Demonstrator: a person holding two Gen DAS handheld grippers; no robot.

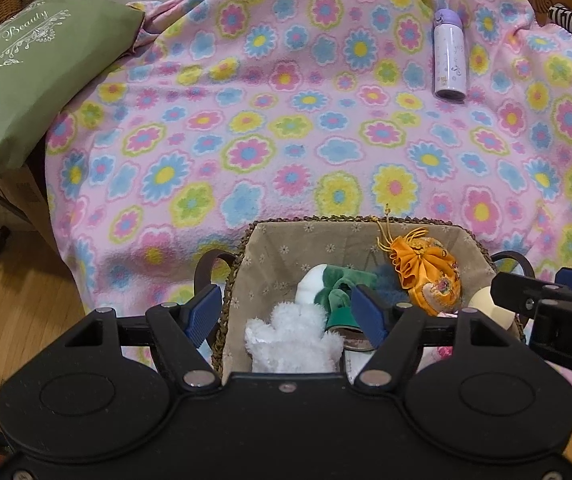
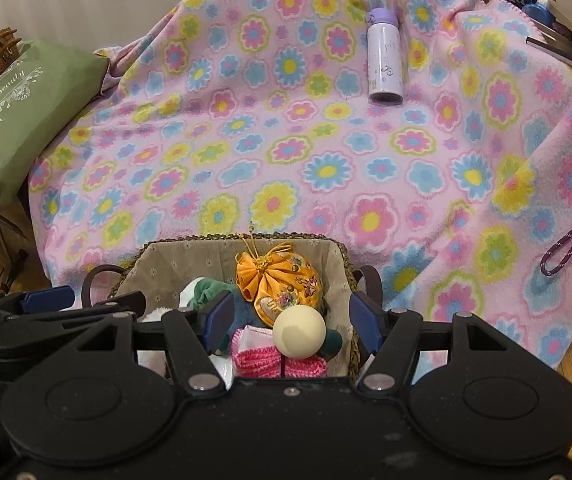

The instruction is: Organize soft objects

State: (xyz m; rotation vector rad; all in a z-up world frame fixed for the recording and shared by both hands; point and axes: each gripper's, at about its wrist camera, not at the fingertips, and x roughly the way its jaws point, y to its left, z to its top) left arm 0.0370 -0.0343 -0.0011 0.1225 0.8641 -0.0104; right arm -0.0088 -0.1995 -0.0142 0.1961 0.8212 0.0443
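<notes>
Bottom of frame: left hand-held gripper (image 1: 288,312) and right hand-held gripper (image 2: 292,322), both with jaws spread, empty, over lined basket (image 1: 326,232). Inside: white plush (image 1: 294,340), green plush (image 1: 338,286), orange pouch (image 2: 277,280), cream ball (image 2: 299,332), pink knit (image 2: 257,362). Beyond, floral blanket (image 1: 286,120) carries only lilac bottle (image 2: 384,64), upper right. Sorting looks nearly finished.

Wood floor (image 1: 13,304), pale wall (image 2: 85,0)
</notes>
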